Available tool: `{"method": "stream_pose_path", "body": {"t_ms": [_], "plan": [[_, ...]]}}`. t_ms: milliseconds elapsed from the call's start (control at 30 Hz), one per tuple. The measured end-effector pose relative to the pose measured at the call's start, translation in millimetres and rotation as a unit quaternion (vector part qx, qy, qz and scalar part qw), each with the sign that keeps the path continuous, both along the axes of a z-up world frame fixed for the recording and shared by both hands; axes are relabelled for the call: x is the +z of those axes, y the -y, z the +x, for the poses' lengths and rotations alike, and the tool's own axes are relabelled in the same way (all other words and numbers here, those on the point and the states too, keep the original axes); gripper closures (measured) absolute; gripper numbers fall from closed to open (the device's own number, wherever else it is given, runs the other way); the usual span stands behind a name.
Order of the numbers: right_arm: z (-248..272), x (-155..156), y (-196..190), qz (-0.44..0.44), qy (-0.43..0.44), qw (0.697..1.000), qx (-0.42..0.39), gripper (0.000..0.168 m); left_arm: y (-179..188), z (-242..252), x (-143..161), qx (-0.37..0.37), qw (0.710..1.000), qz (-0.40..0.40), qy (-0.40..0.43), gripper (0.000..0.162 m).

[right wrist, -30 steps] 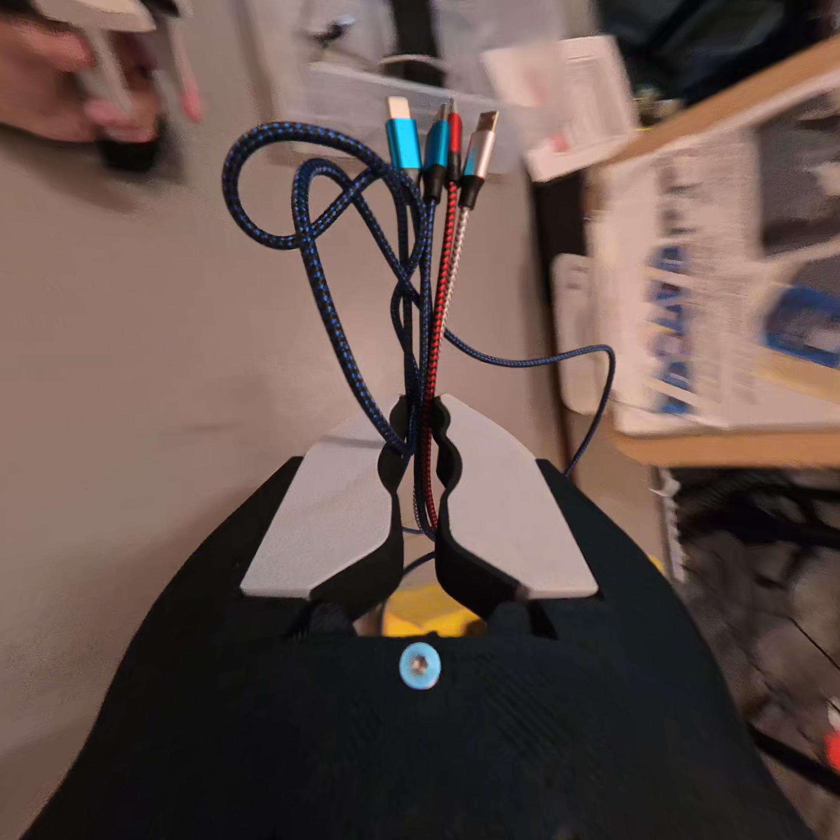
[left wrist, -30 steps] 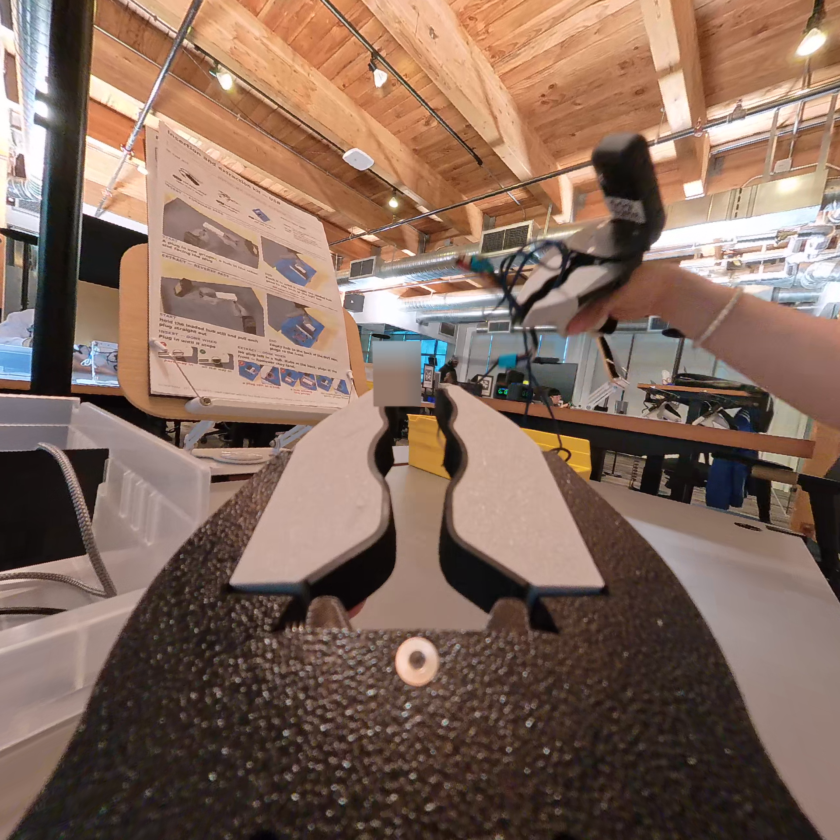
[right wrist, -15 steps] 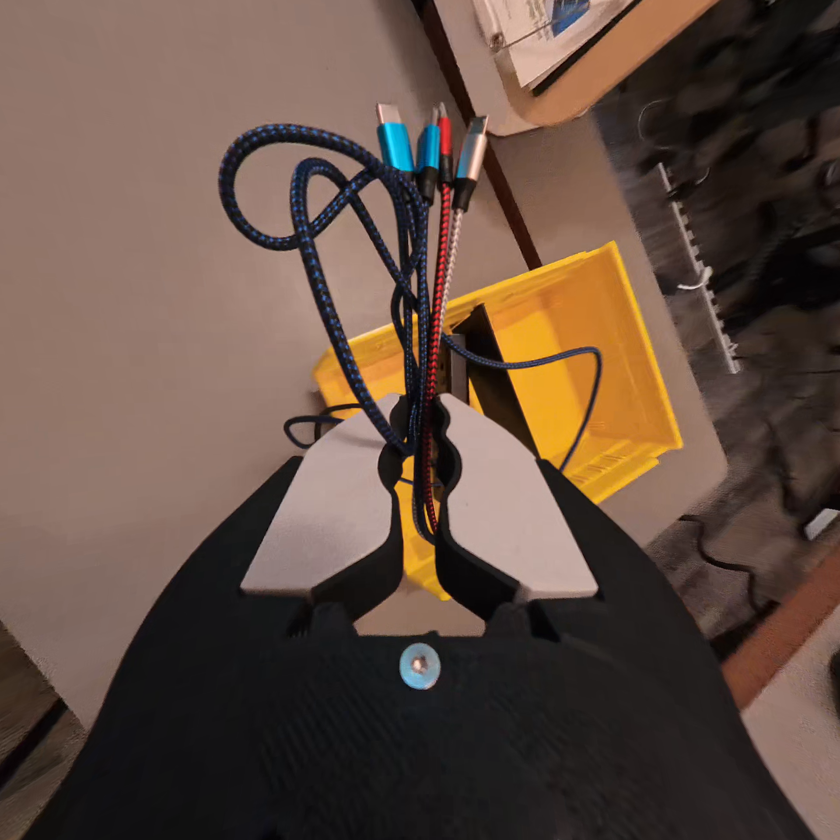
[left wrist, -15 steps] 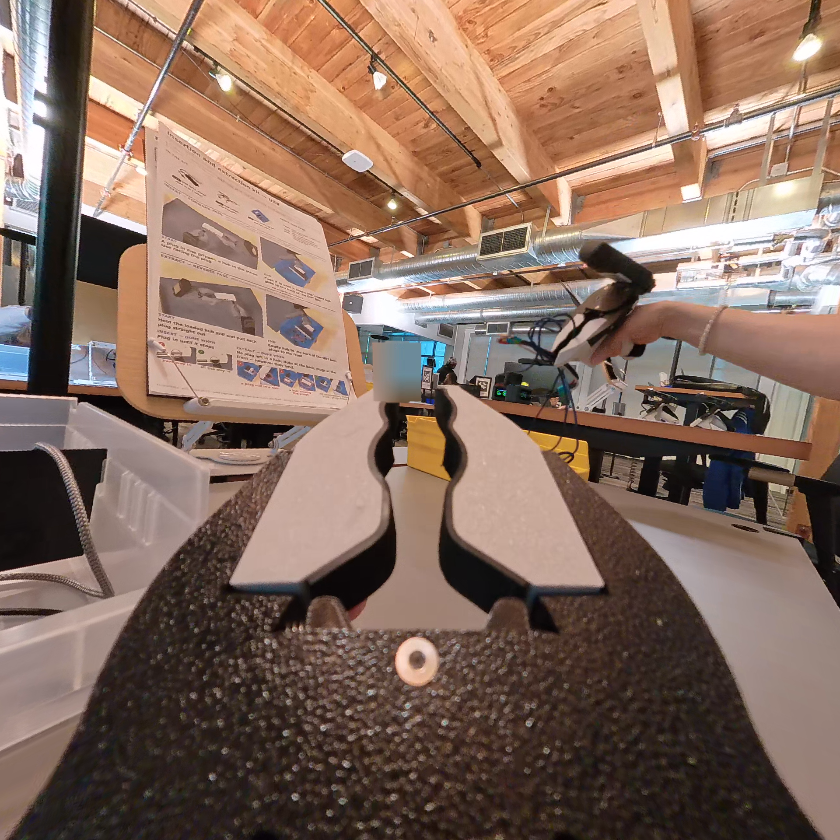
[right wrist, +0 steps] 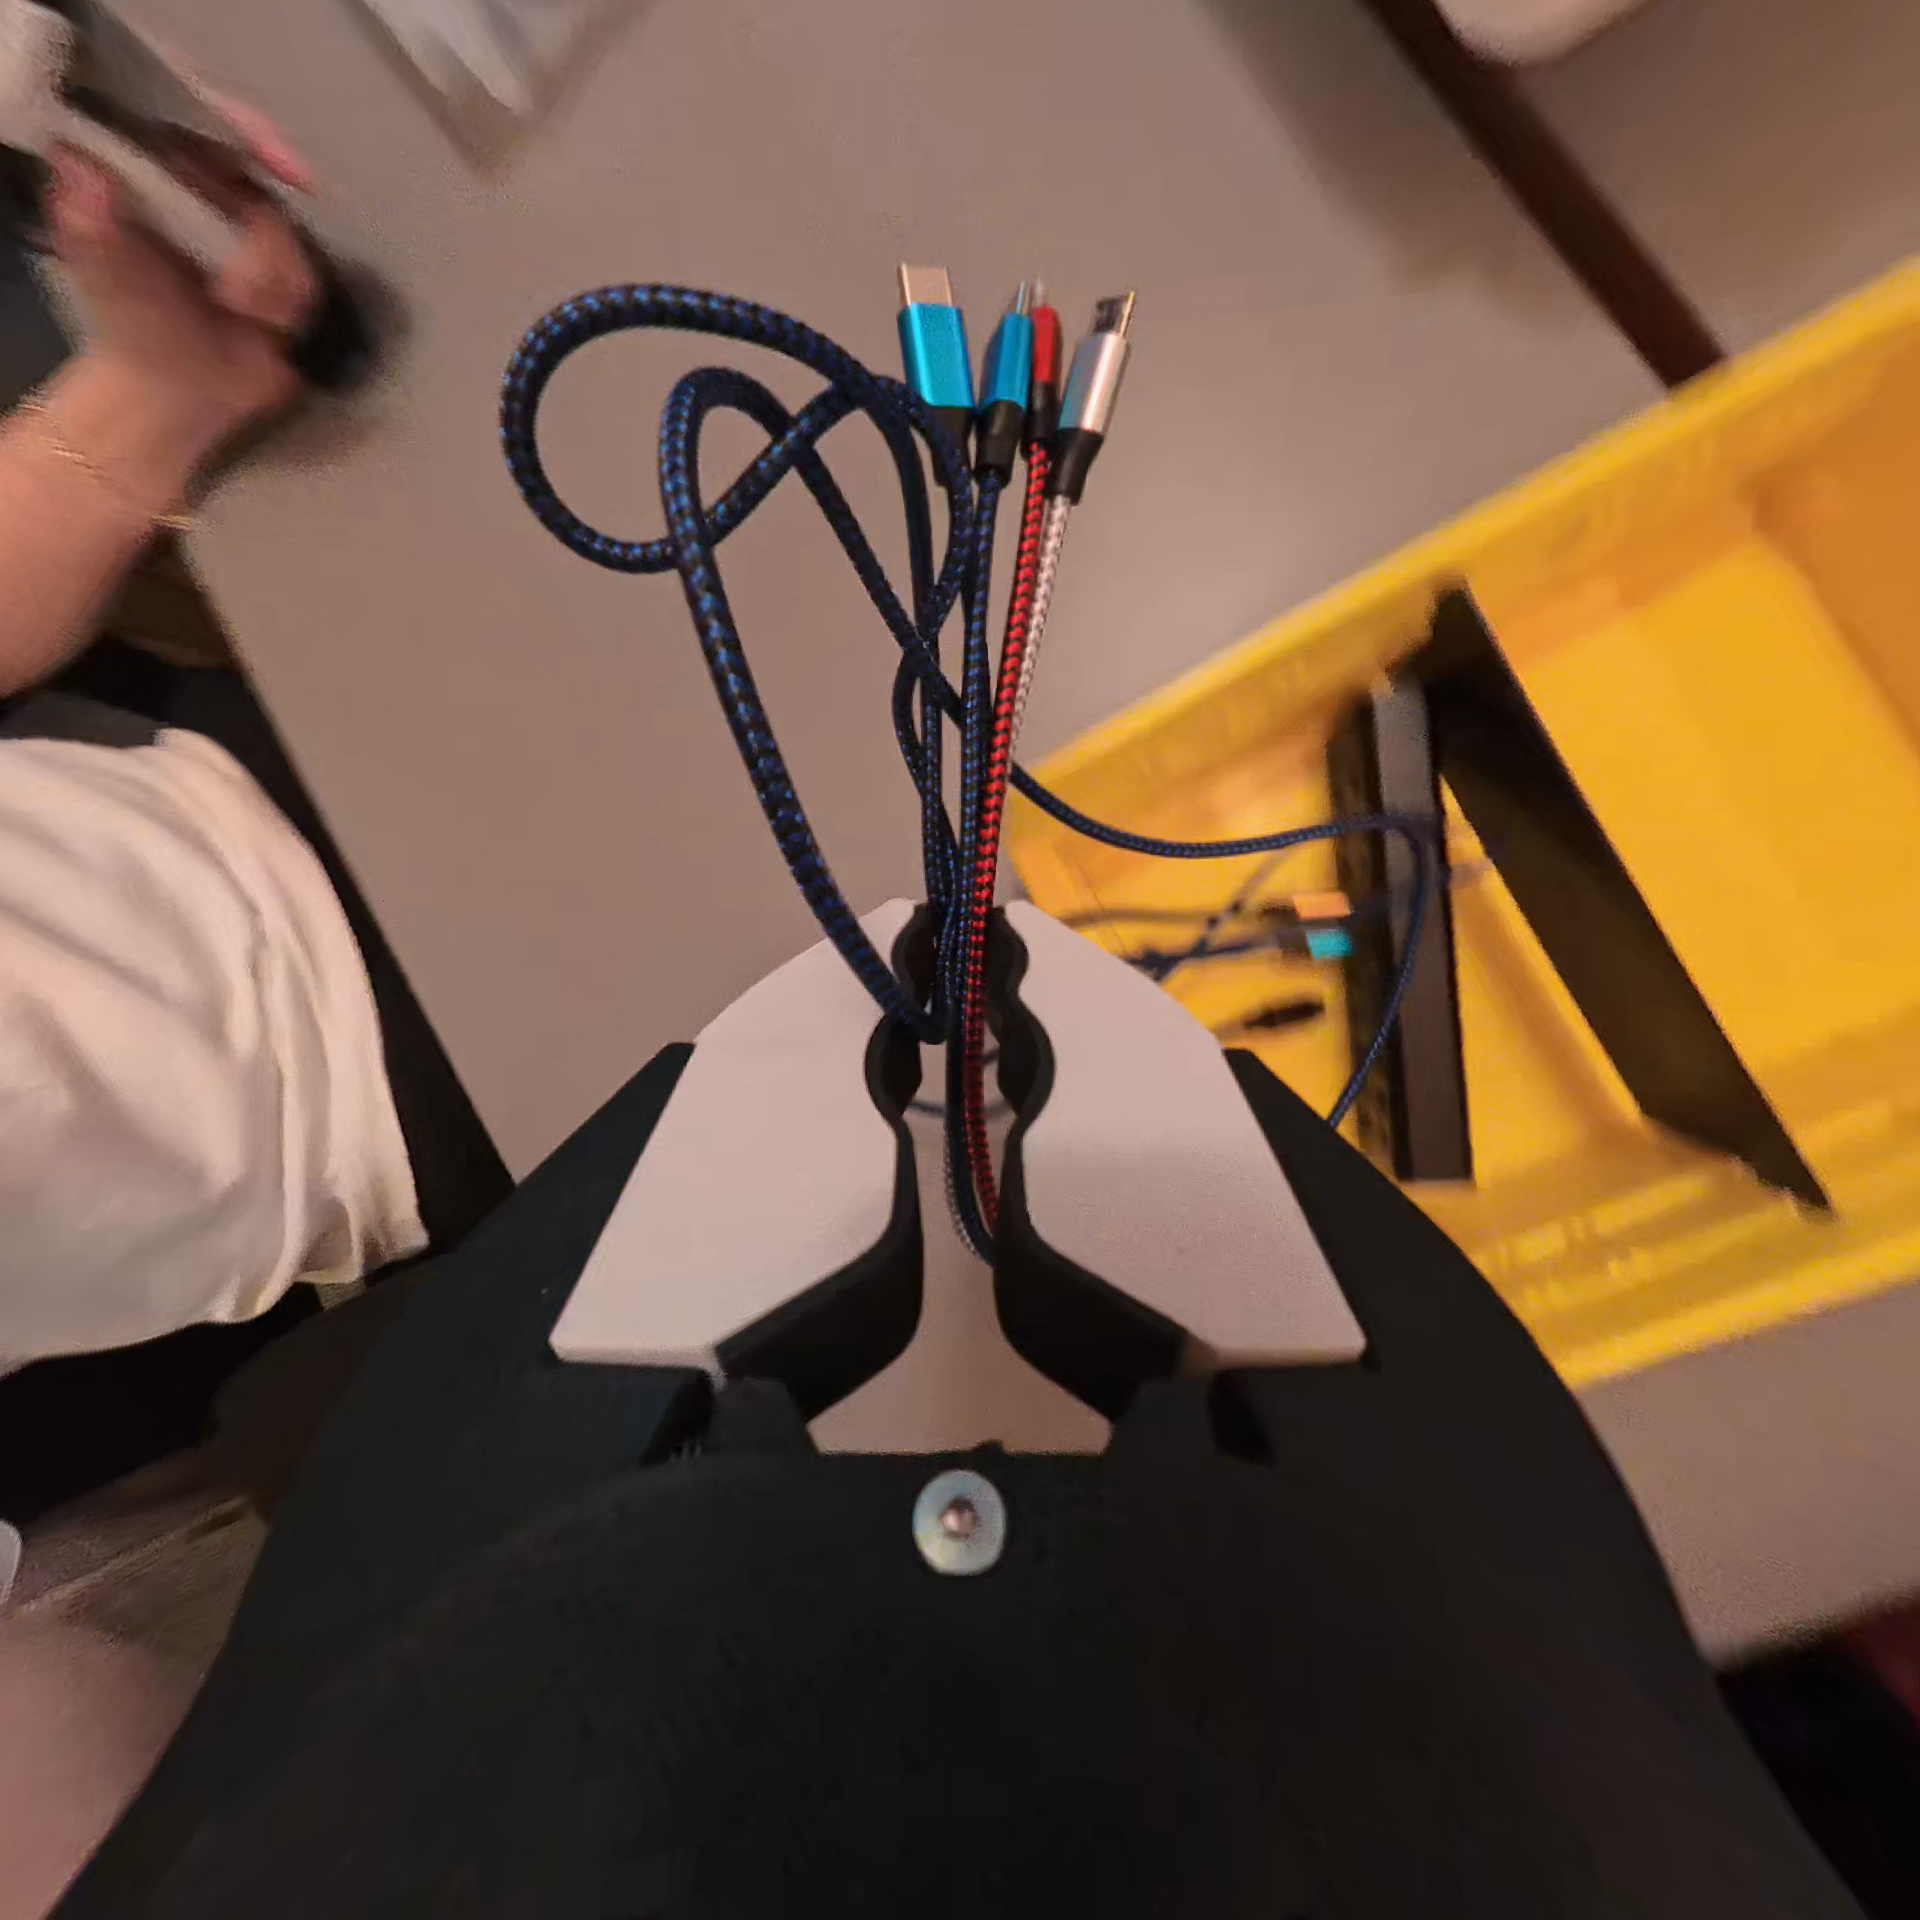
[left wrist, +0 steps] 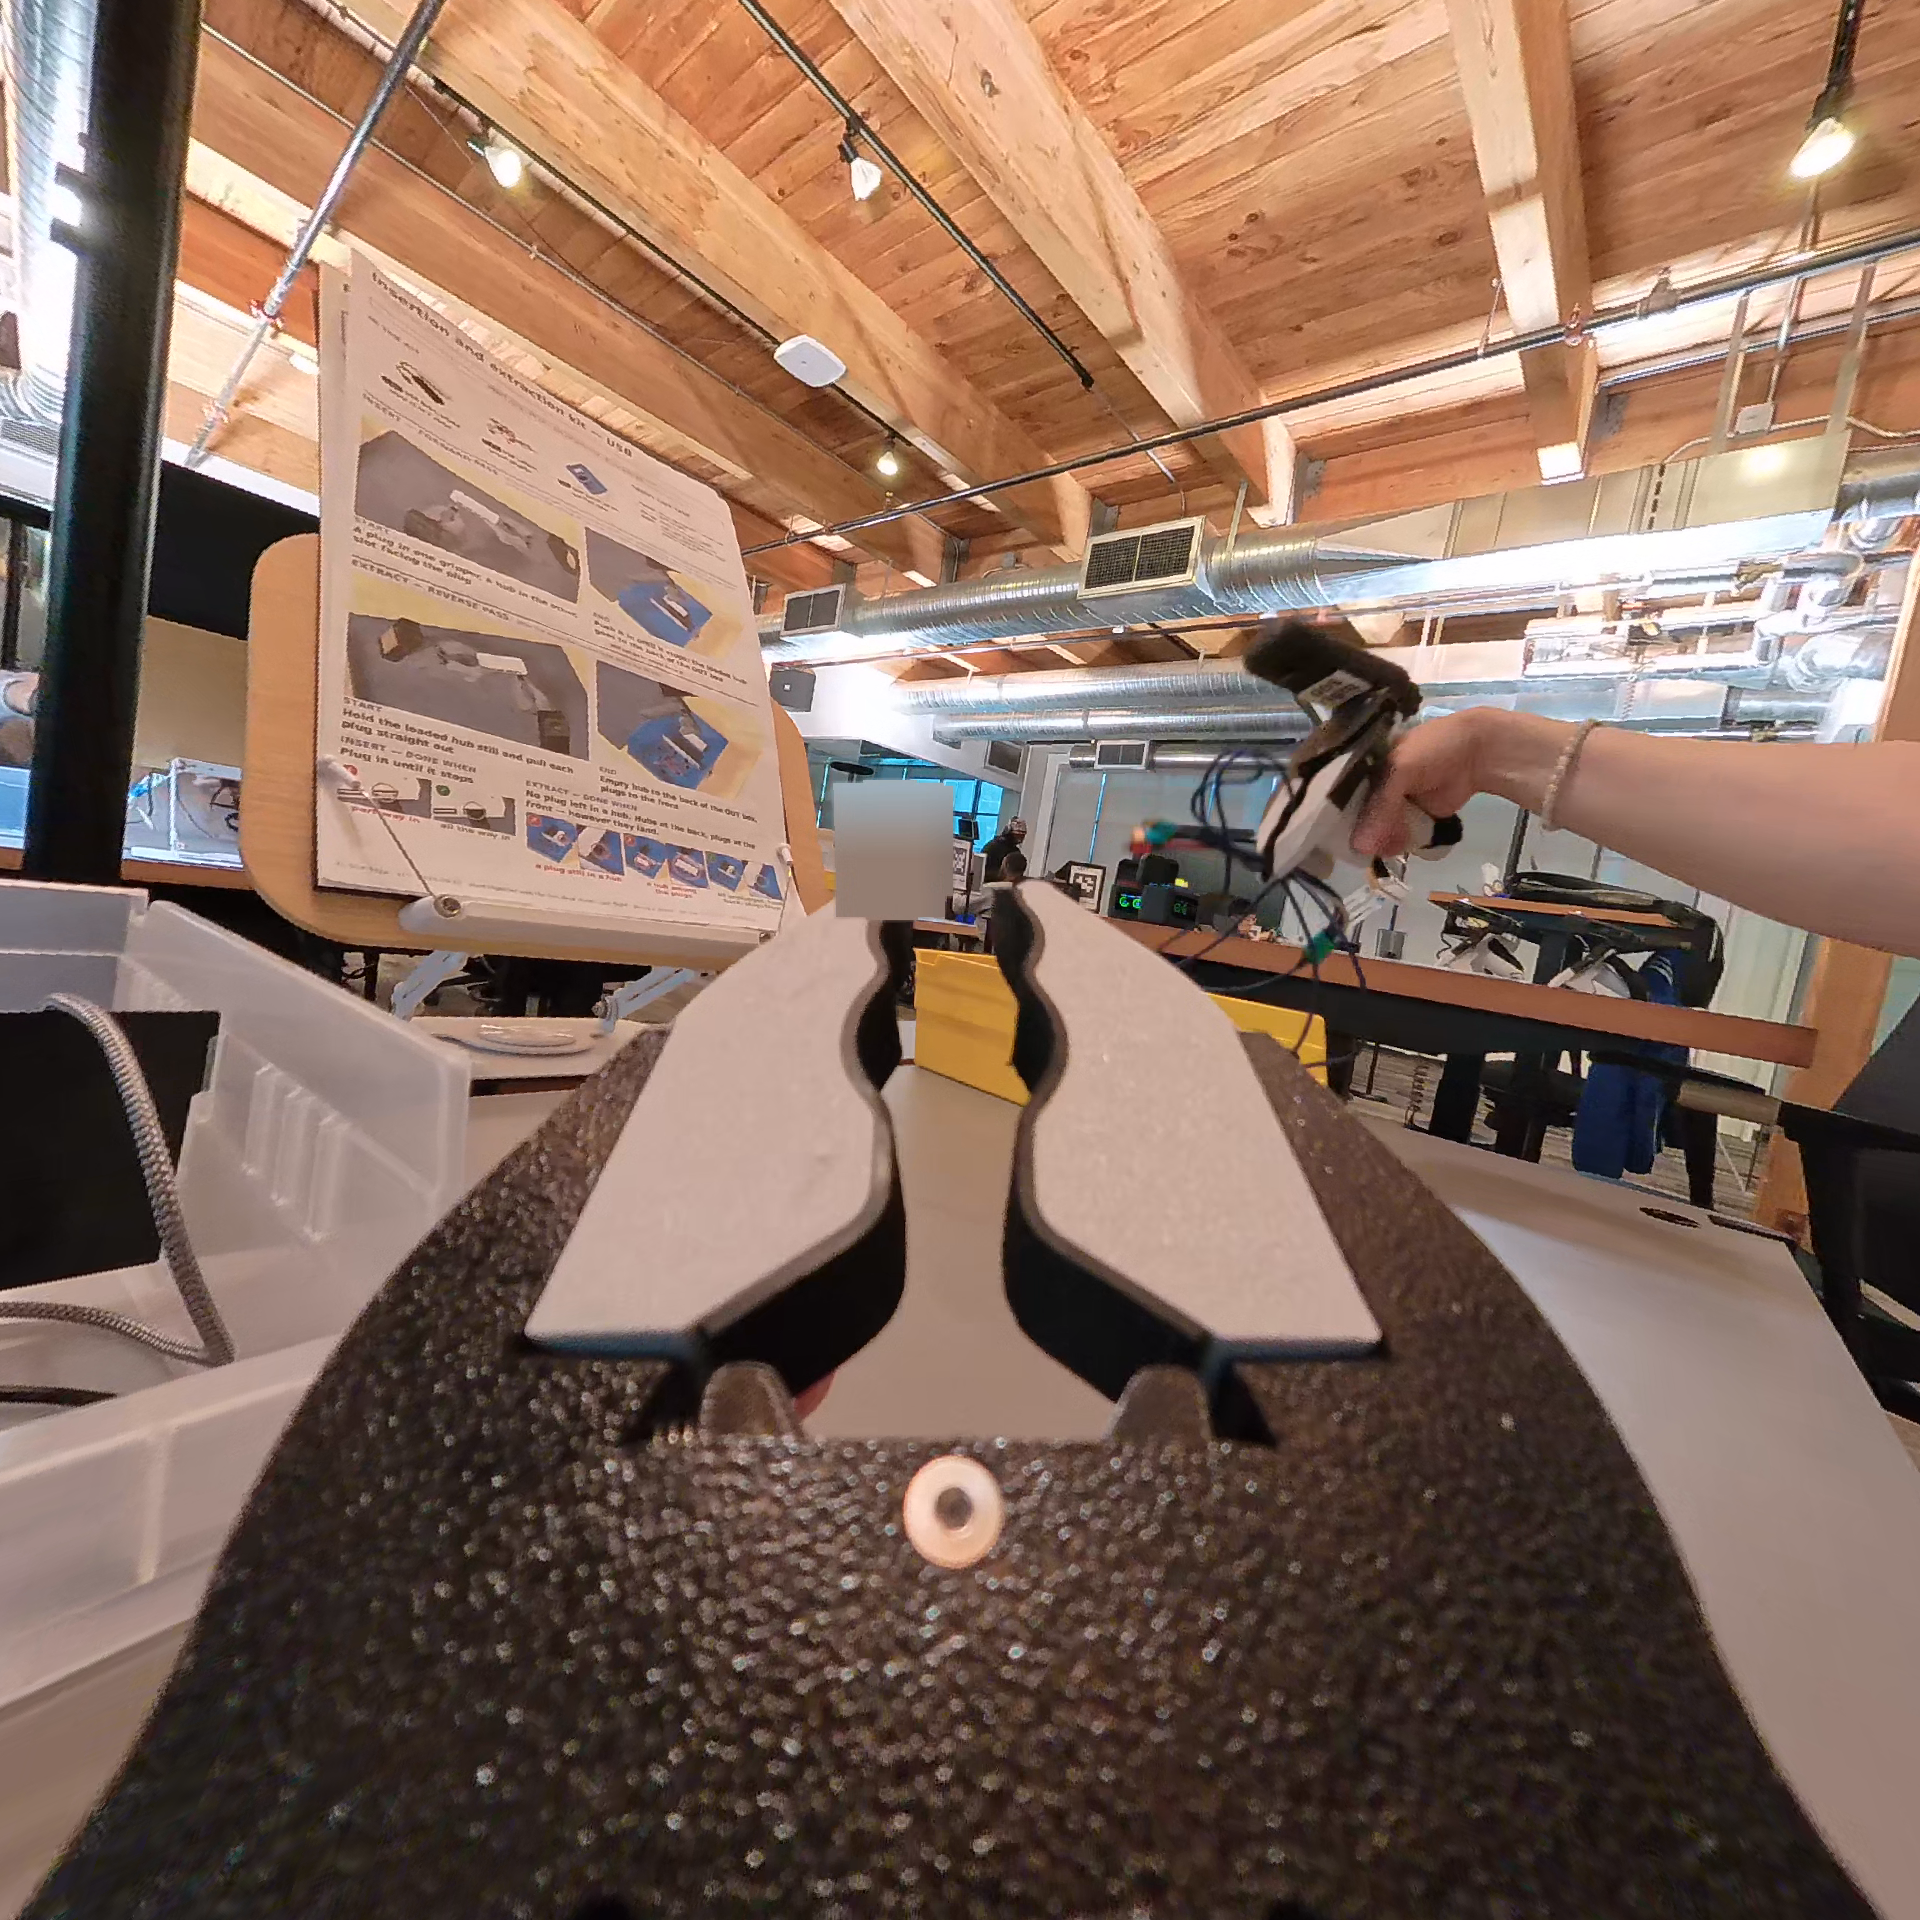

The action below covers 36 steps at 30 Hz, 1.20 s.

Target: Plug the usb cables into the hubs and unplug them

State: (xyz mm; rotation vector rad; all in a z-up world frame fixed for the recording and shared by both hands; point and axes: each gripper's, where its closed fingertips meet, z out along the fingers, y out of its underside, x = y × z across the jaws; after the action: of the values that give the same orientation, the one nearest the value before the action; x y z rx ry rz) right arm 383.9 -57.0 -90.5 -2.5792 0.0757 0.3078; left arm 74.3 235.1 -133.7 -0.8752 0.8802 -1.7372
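Right gripper [right wrist: 961,920] clamping tight on a bundle of braided usb cables [right wrist: 971,727], fingertips nearly meeting around the strands. Standing up out of the tips: four plugs [right wrist: 1013,358] side by side, two teal, one red, one silver, with dark blue cable looping off to the left and back down. Trailing one thin blue strand to the right, into a yellow bin [right wrist: 1662,748] lying below and to the right on a grey table [right wrist: 644,727]. Showing inside the bin, blurred: a black slab-like hub [right wrist: 1403,935] leaning on a black divider, with more plugs and cable beside it; impossible to tell whether any are plugged in.

Left gripper [left wrist: 951,920] gaping slightly, nothing between its grey fingers [left wrist: 727,1143], hovering low over the same grey table [left wrist: 1662,1403] and pointing level across the room. Lying just beyond its tips: the yellow bin [left wrist: 961,1018]. Appearing farther off to the upper right in the left wrist view: the right gripper [left wrist: 1314,800] raised in a person's hand [left wrist: 1418,779], cables [left wrist: 1309,914] dangling beneath it above the bin.

Sitting at far left: a clear plastic tub [left wrist: 312,1091] with a grey braided cord [left wrist: 156,1143] draped over its edge. Standing behind the tub: an illustrated instruction sheet [left wrist: 540,665] propped on a wooden board, beside a black pole [left wrist: 114,416].
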Motion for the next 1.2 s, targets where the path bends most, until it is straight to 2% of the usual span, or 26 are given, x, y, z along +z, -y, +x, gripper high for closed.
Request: {"method": "stream_pose_path", "body": {"t_ms": [100,267,433,600,733,833,900,967,1067,1133,1200], "plan": [[29.0,-23.0,20.8,-0.077,0.021,0.993,-0.085,0.158,0.8,0.1,0.0,-0.001,1.000,0.002,0.000,0.147],[70.8,-46.6,24.1,-0.097,0.055,0.979,-0.170,0.158,-0.2,-0.2,0.1,-0.002,1.000,-0.002,0.001,0.147],[93.3,-74.6,-1.8,-0.104,0.147,0.969,-0.171,0.158,0.1,-0.2,0.0,-0.002,1.000,-0.001,0.001,0.147],[108.0,-117.6,-11.4,-0.148,0.230,0.946,-0.173,0.159,0.4,-0.9,0.3,-0.002,1.000,0.000,0.003,0.148],[102.2,-145.9,-17.9,-0.119,0.221,0.952,-0.175,0.159,-0.2,-0.8,0.4,-0.004,1.000,-0.002,0.003,0.148],[92.5,-153.0,-18.8,-0.089,0.191,0.961,-0.178,0.159,-1.0,-0.5,0.3,-0.005,1.000,-0.005,0.002,0.148],[77.4,-161.6,-15.1,-0.100,0.174,0.972,-0.122,0.157,-0.7,-0.2,0.5,-0.011,1.000,-0.010,0.004,0.148],[74.4,-161.9,-4.5,-0.125,0.207,0.967,-0.076,0.152,-0.6,0.0,0.5,-0.013,1.000,-0.012,0.004,0.148],[70.7,-149.7,9.0,-0.166,0.209,0.963,-0.033,0.139,-0.4,-0.5,0.6,-0.011,1.000,-0.010,0.006,0.148],[61.1,-136.3,16.9,-0.185,0.172,0.967,-0.012,0.120,-0.5,-0.5,0.6,-0.011,1.000,-0.010,0.006,0.148],[55.7,-119.2,24.9,-0.203,0.135,0.970,-0.012,0.108,-0.4,-0.5,0.6,-0.011,1.000,-0.010,0.006,0.148]]}}
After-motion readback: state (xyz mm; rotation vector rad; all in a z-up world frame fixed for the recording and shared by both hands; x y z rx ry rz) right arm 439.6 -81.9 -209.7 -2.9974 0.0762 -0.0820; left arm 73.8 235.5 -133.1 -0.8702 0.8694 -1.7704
